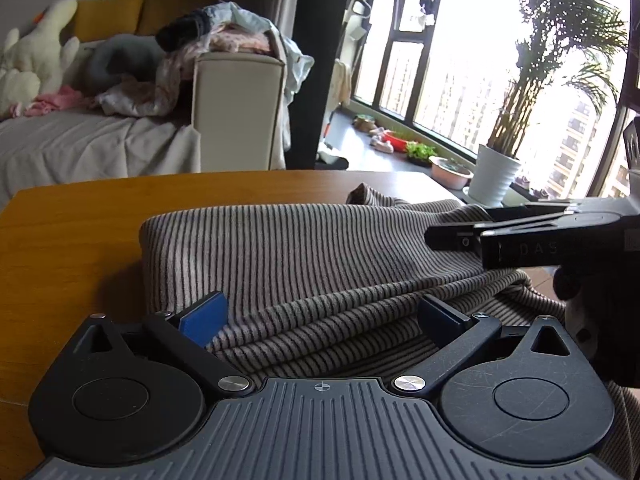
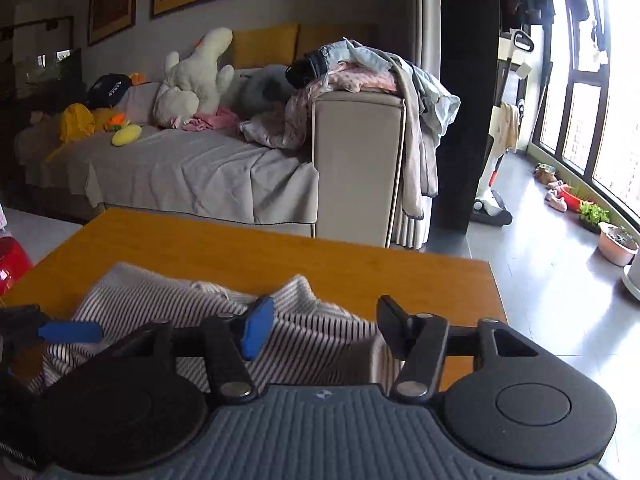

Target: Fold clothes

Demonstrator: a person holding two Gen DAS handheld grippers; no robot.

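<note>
The wooden table [image 2: 280, 252] is carrying a striped knit garment [image 1: 300, 256], lying bunched directly under and ahead of both tongs. It is looking soft, limp and light, best pinched at an edge or corner. Its long axis is running crosswise to the left gripper [image 1: 320, 316], whose jaws are standing spread, grasping nothing. The right gripper [image 2: 320, 328] is hovering half-spread, also empty.

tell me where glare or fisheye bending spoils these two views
Left wrist view: the tall windows blow out white, silhouetting the potted palm; the orange wooden table edge bows. Right wrist view: lighting is softer, glare only at the far-right window, and the beige sofa arm leans.
</note>
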